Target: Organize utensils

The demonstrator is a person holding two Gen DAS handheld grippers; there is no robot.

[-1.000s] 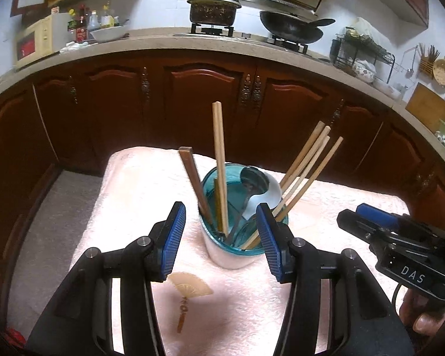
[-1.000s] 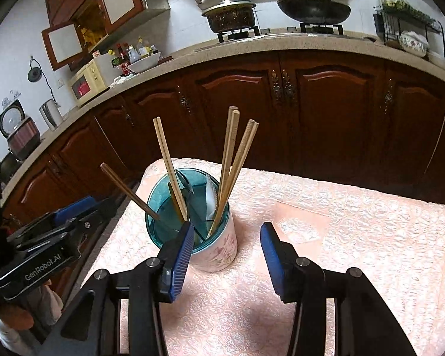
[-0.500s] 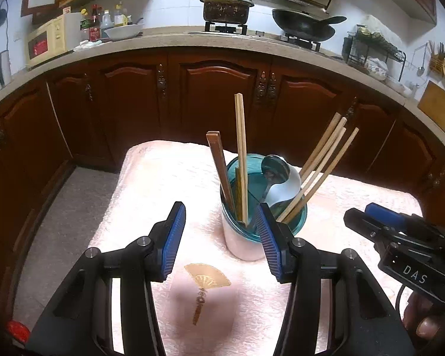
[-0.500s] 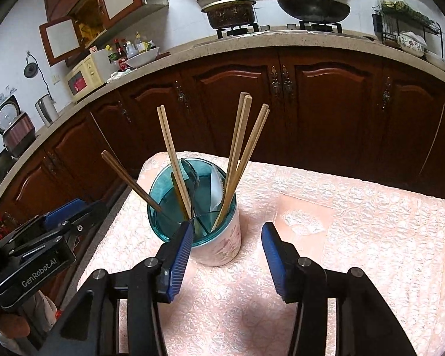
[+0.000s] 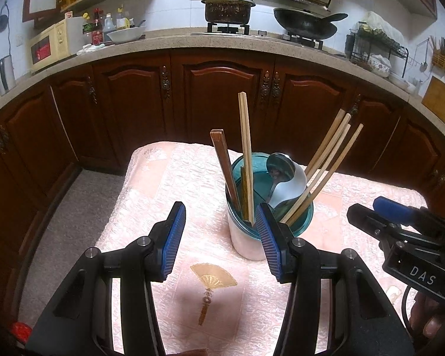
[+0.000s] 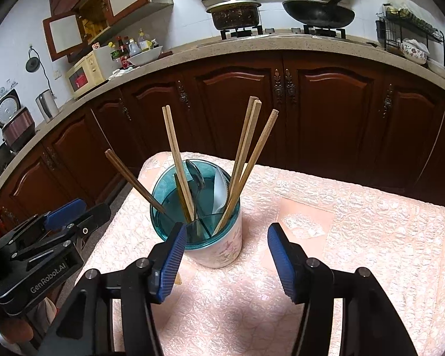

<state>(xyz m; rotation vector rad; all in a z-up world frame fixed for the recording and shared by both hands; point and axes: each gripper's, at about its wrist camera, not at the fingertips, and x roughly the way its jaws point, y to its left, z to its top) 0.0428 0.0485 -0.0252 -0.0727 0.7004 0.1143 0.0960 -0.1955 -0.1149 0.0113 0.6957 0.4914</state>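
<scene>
While chopsticks [image 6: 179,163] lean in the teal-rimmed holder [image 6: 210,237], both grippers' fingers [image 5: 172,237] [image 6: 281,261] wide apart, empty.

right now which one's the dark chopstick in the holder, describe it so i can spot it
On the pink tablecloth stands a teal-rimmed utensil holder. The dark brown chopstick leans out over its left rim in the right wrist view, alone; the others are pale bamboo.

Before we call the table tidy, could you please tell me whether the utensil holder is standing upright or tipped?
Upright. The utensil holder stands on its base on the pink tablecloth, rim level, chopsticks leaning inside.
</scene>
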